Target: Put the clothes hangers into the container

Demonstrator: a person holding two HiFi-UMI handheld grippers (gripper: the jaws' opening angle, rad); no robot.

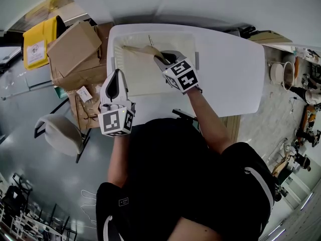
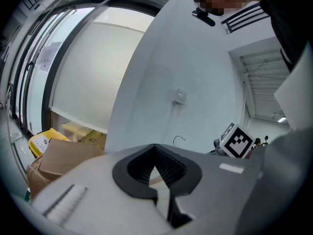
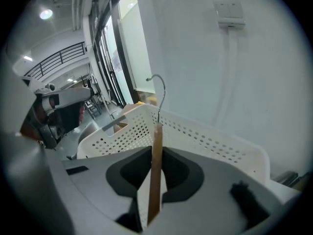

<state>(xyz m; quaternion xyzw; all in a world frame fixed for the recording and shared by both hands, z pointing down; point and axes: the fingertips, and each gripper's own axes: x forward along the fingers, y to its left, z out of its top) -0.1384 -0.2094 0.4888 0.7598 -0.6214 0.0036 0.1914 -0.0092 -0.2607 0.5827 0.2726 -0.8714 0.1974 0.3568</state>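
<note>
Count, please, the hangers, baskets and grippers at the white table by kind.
Hanger: 1, in the right gripper
Basket: 1
Grippers: 2, the left gripper and the right gripper
Total: 4

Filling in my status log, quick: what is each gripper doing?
Left gripper: closed, empty.
Right gripper: closed on the wooden hanger.

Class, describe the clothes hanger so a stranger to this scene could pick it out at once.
Find the white table; on it stands a white perforated basket. Over the basket, the fingers of the right gripper pinch a wooden hanger with a thin metal hook, the only brown thing there.
</note>
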